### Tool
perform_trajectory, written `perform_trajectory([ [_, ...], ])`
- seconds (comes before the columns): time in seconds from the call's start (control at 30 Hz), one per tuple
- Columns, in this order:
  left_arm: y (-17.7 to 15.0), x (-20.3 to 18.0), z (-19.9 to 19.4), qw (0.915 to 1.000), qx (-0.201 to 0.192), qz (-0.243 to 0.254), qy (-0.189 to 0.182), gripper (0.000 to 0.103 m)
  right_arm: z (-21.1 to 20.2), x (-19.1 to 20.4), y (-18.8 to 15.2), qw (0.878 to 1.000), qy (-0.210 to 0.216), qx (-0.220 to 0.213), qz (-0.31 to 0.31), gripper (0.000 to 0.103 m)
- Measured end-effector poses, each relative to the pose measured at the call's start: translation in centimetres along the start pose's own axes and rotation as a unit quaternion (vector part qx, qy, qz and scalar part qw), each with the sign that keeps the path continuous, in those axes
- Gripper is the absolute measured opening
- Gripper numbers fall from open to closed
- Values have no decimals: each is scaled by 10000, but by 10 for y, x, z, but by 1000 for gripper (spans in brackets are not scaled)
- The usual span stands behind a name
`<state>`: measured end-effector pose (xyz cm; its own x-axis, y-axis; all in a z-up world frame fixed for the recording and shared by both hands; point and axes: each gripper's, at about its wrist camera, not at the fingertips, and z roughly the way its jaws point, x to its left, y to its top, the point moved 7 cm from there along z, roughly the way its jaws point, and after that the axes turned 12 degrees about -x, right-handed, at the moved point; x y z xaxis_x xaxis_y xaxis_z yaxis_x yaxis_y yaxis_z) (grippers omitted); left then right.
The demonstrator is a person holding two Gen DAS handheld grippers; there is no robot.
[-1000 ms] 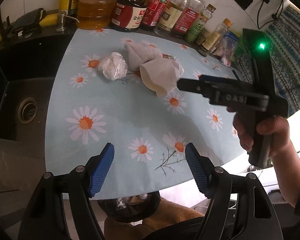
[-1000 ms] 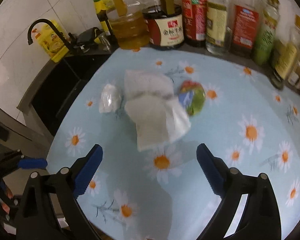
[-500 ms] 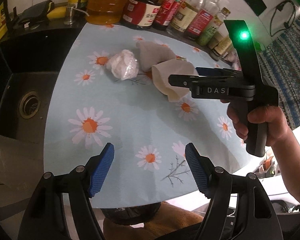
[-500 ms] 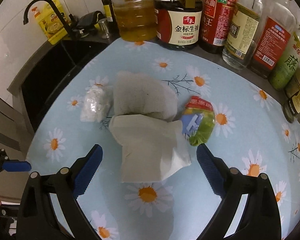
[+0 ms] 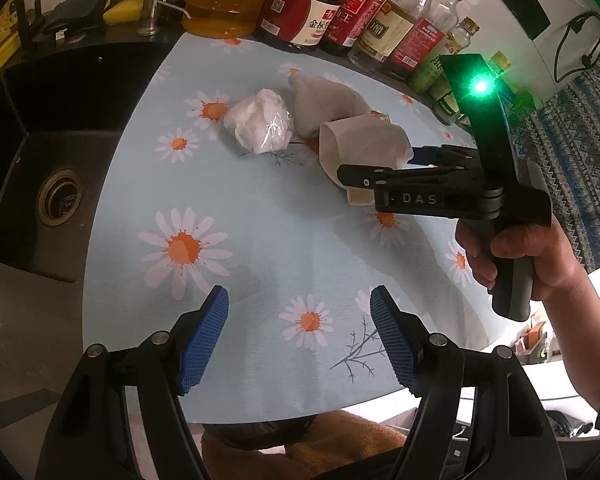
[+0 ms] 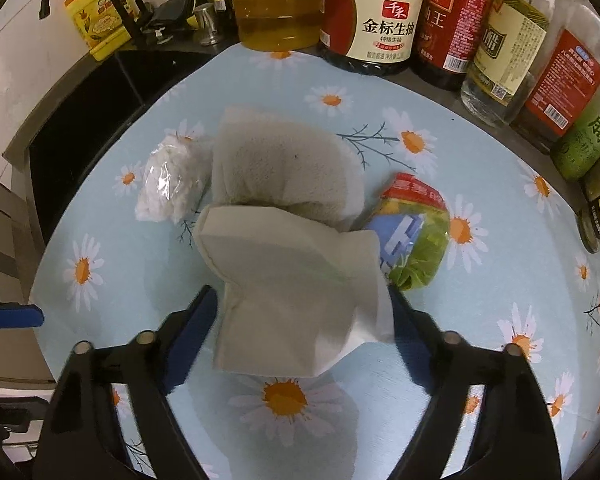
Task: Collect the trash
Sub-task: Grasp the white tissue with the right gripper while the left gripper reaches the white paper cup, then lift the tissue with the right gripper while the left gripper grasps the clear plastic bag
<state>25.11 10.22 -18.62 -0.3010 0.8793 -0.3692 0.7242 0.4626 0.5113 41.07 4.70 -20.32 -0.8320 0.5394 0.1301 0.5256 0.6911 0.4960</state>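
Four trash pieces at frame centre: two tissues (image 6: 296, 292), one plastic wad (image 6: 168, 184), one wrapper (image 6: 416, 236); right gripper (image 6: 300, 312) jaws closing around the nearer tissue; left gripper (image 5: 298, 336) half-open, empty.

Mid-tablecloth (image 6: 148, 280): folded white tissue (image 6: 296, 296), grey tissue (image 6: 284, 164) behind, plastic-wrapped wad (image 6: 168, 184) left, colourful wrapper (image 6: 416, 236) right.

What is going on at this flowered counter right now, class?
A person is clearing trash with a hand-held gripper in each hand. The right gripper is closing around the nearer folded paper towel, which sits between its fingers. The left gripper hangs open over the bare cloth. A crumpled plastic bag and snack wrapper remain.
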Motion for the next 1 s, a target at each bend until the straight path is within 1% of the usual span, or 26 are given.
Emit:
perform_trajectory([
  [0.2,4,3,0,10000,-46,-5,35,71,-2,1,2,10000,31,-55,54,76],
  [0.33,7,2,1,10000,-56,42,29,71,-12,3,3,9998,110,-154,51,76],
  [0.53,16,2,4,9999,-76,136,17,71,-42,-2,-1,9991,146,-381,138,76],
  [0.63,25,-1,12,9995,-56,309,56,71,-57,-6,-7,9985,158,-477,201,76],
  [0.83,43,1,30,9983,75,538,193,71,-78,-14,-25,9964,214,-590,567,76],
  [1.0,61,-1,43,9964,112,815,226,71,-94,-21,-40,9923,229,-730,976,75],
])
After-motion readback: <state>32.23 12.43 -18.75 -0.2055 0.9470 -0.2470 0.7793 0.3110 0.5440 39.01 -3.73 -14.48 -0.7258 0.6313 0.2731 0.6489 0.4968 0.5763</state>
